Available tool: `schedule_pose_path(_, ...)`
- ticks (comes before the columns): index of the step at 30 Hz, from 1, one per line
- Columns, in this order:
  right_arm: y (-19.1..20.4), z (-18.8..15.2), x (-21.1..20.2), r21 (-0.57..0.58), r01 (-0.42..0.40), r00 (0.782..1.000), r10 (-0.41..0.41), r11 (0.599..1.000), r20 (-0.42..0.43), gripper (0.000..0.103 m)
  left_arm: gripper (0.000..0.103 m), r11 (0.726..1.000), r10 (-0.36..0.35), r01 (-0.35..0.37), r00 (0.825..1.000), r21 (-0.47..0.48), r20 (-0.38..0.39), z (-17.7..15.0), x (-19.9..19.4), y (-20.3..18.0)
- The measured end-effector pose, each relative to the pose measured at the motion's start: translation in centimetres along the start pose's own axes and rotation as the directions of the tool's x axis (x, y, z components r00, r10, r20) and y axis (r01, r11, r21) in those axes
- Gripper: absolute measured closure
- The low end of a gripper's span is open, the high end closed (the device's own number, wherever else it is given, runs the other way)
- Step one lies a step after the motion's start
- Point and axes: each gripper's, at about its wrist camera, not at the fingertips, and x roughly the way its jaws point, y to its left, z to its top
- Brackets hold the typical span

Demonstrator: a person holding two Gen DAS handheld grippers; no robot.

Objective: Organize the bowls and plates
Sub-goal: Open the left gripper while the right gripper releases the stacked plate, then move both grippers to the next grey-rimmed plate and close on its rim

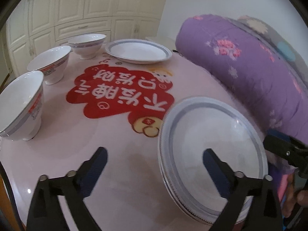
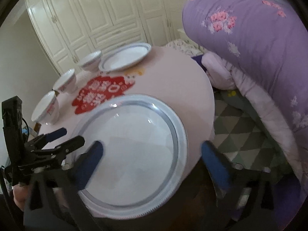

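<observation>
A stack of white plates with grey-blue rims (image 1: pixel 211 150) (image 2: pixel 134 150) lies at the near right edge of the pink round table (image 1: pixel 125 134). A single plate (image 1: pixel 138 51) (image 2: pixel 125 57) lies at the far side. Three white bowls (image 1: pixel 21 104) (image 1: pixel 51 65) (image 1: pixel 86 45) stand along the left, also seen in the right wrist view (image 2: pixel 46 109). My left gripper (image 1: pixel 154 159) is open and empty, its right finger over the stack. My right gripper (image 2: pixel 152 152) is open above the stack's near edge. The left gripper also shows in the right wrist view (image 2: pixel 63 136).
A purple floral quilt (image 1: pixel 250 67) (image 2: pixel 259 48) bulges beside the table's right side. Cream cupboards (image 1: pixel 77 9) stand behind. A red printed patch (image 1: pixel 119 90) marks the table's middle. A grey triangle-patterned floor mat (image 2: pixel 240 127) lies below on the right.
</observation>
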Motion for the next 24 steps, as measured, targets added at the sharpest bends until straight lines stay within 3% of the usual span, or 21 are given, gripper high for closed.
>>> schedule_pose_path(5, 0.6, 1.7, 0.2, 0.003, -0.053, 0.999, 0.052, 0.999, 0.010, 0.000, 0.001, 0.999, 0.033, -0.034, 0.999, -0.036, -0.021, 1.7, -0.8, 0.8)
schedule_pose_path(14, 2.4, 6.0, 1.6, -0.037, -0.139, 0.990, 0.139, 0.990, 0.012, 0.000, 0.001, 0.991, 0.049, -0.045, 0.998, -0.123, 0.030, 6.2, -3.0, 2.7)
schedule_pose_path(24, 3.1, 10.5, 3.0, -0.074, -0.164, 0.987, 0.163, 0.984, -0.015, 0.000, 0.001, 0.982, 0.108, -0.092, 0.990, -0.166, 0.091, 9.8, -4.4, 4.0)
